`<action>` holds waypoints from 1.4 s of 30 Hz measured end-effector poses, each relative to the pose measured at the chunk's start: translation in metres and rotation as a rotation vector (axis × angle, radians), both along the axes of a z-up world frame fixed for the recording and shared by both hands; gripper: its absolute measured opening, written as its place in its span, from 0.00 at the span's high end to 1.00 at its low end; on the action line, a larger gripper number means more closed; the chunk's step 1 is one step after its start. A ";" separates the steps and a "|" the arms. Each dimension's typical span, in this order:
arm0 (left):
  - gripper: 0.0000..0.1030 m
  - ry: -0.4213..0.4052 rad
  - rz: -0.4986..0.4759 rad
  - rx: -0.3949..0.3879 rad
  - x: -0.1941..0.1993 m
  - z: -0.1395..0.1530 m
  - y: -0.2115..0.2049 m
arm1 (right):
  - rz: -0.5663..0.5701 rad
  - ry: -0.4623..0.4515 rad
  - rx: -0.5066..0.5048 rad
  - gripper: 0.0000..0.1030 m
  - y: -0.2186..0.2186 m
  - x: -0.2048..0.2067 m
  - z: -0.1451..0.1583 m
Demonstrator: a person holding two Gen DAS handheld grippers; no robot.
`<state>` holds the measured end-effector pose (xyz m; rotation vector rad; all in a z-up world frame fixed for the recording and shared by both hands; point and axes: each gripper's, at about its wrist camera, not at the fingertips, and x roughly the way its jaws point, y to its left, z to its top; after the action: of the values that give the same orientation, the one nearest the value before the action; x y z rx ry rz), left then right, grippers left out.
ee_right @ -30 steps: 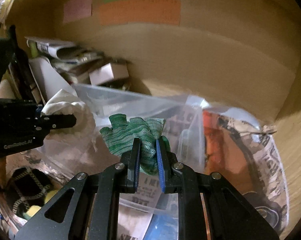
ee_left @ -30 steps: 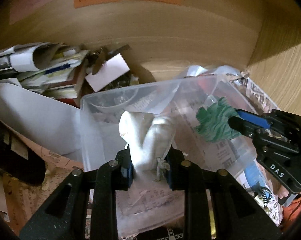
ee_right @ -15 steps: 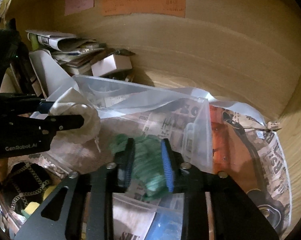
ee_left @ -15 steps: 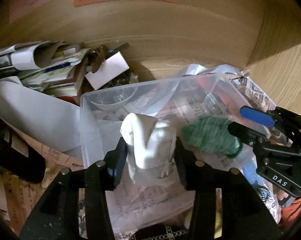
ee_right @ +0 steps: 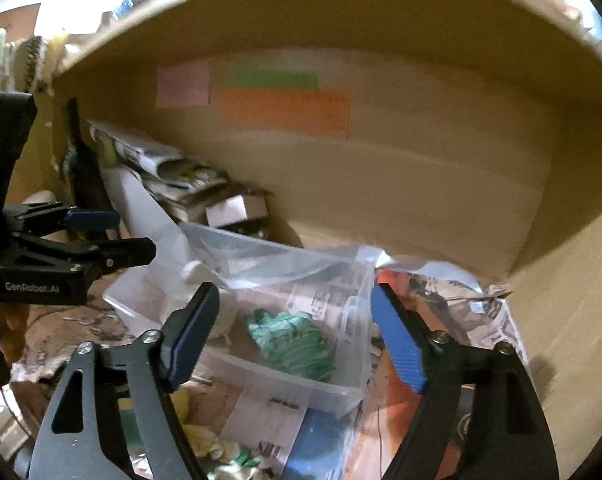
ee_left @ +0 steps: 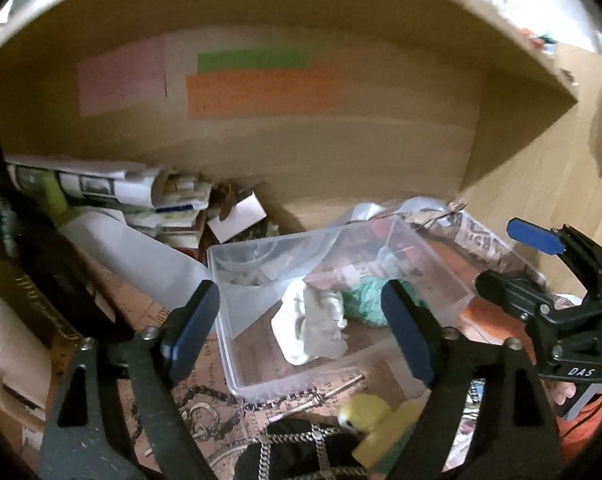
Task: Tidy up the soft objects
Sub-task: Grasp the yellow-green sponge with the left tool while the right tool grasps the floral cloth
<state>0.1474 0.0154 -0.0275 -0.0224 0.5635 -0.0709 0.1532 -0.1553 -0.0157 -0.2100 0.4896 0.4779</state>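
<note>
A clear plastic box (ee_left: 237,344) sits in the middle of a messy surface (ee_left: 141,312) inside a wooden nook. Two soft things lie in the box, side by side and touching: a white cloth bundle (ee_left: 313,328) and a green knitted cloth (ee_left: 367,302). In the right wrist view the green cloth (ee_right: 291,340) lies on the floor of the box (ee_right: 285,376), and only a bit of the white bundle (ee_right: 225,312) peeks out behind one finger. The left hand-held gripper (ee_left: 301,332) has just been opening and its jaws now stand wide, above the box, with nothing pressed between them. The right hand-held gripper (ee_right: 295,338) has also just been opening and stands wide too, holding nothing. Behind the box is a pile of rolled newspapers (ee_left: 101,184) and a small white card box (ee_left: 239,220). In front of the box lie a metal chain (ee_left: 221,400) and a yellow soft thing (ee_left: 371,412). Crumpled newspaper (ee_right: 473,308) lies to the right of the box.
</note>
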 end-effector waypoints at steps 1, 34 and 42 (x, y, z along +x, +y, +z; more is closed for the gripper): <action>0.12 -0.011 -0.001 0.001 -0.005 0.001 -0.002 | 0.002 -0.010 0.008 0.20 -0.002 -0.006 0.002; 0.47 0.221 -0.122 -0.064 -0.053 -0.103 -0.047 | 0.095 0.251 -0.004 0.36 -0.005 -0.061 -0.084; 0.68 0.212 -0.160 -0.049 -0.057 -0.101 -0.052 | 0.134 0.308 -0.040 0.64 0.004 -0.052 -0.100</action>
<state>0.0903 -0.0368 -0.1283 -0.0324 0.7745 -0.2403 0.1016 -0.1514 -0.1153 -0.2092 0.7901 0.6356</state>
